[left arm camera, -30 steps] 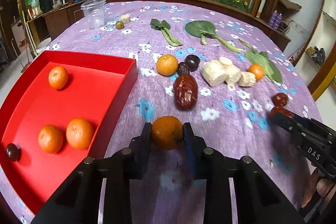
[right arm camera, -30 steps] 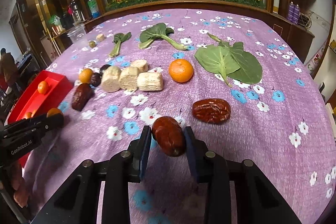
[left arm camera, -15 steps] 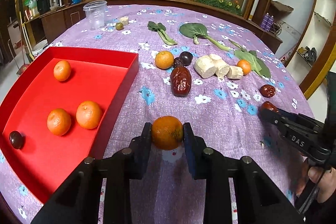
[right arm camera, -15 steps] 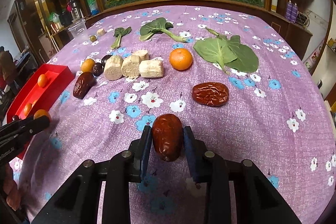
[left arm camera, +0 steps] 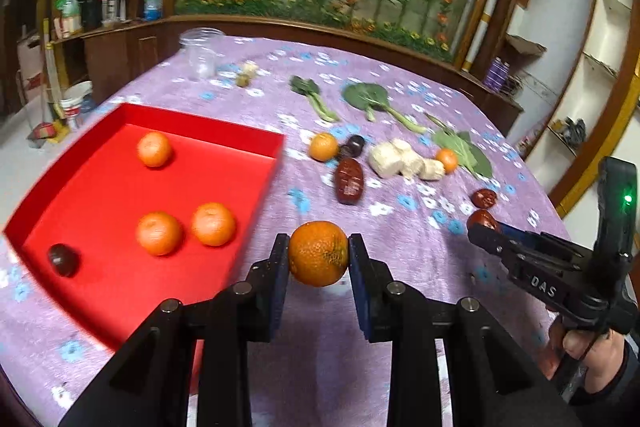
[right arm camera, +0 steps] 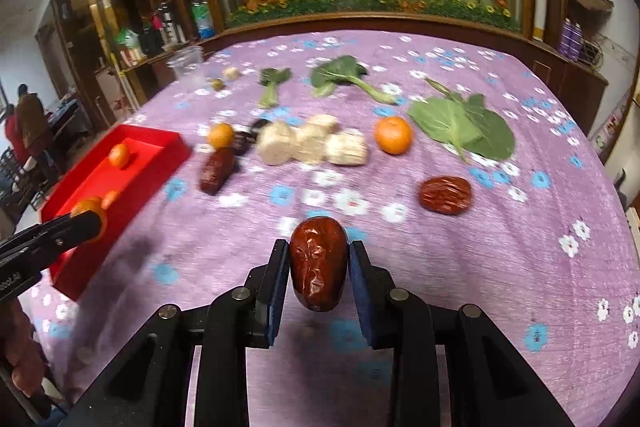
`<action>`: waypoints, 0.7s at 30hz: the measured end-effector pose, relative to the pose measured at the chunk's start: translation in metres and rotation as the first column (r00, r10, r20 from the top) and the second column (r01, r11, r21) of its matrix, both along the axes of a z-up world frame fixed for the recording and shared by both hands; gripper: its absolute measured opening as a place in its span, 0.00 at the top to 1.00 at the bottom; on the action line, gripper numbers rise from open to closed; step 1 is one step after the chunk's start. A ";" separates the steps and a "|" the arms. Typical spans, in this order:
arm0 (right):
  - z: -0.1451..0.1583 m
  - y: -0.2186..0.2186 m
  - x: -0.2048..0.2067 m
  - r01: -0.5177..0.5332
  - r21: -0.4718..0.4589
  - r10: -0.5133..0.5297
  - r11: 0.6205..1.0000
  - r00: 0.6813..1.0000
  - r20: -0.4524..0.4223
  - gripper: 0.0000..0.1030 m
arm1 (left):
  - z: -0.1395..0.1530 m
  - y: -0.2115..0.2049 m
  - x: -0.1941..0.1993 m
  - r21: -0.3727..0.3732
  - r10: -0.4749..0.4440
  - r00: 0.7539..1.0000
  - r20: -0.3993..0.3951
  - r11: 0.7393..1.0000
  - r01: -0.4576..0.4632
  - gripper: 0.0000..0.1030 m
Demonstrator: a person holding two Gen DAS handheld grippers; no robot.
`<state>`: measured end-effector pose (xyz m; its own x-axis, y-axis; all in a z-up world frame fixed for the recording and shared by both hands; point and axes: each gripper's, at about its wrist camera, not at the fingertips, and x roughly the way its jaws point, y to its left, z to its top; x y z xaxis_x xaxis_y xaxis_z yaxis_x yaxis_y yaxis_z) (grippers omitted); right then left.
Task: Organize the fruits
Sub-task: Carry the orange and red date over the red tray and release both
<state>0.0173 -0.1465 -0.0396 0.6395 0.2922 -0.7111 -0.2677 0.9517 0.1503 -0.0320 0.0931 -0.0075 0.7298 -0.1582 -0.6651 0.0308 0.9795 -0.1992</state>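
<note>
Tablecloth purple, floral | tray red | planter behind

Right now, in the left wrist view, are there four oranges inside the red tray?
No, the red tray holds three oranges and one dark fruit.

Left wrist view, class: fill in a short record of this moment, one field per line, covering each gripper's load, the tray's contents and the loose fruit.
left gripper: shut on orange
right gripper: shut on date
tray: three oranges, one dark fruit
loose on cloth: two oranges, two dates, small dark fruits
also there: greens, pale chunks, cup
</note>
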 end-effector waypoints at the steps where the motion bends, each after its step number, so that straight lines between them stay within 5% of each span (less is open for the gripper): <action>1: 0.002 0.005 -0.001 -0.013 0.008 0.013 1.000 1.000 0.004 0.68 | 0.001 0.003 -0.001 0.004 0.015 1.000 0.002 1.000 -0.015 0.73; 12: 0.027 0.109 -0.001 -0.212 0.061 0.209 0.975 0.976 0.055 0.68 | 0.000 0.071 -0.006 0.103 0.279 0.959 -0.044 0.956 -0.273 0.73; 21: 0.028 0.177 0.019 -0.282 0.064 0.278 0.957 0.959 0.063 0.68 | -0.006 0.105 0.003 0.125 0.364 0.929 -0.073 0.927 -0.353 0.73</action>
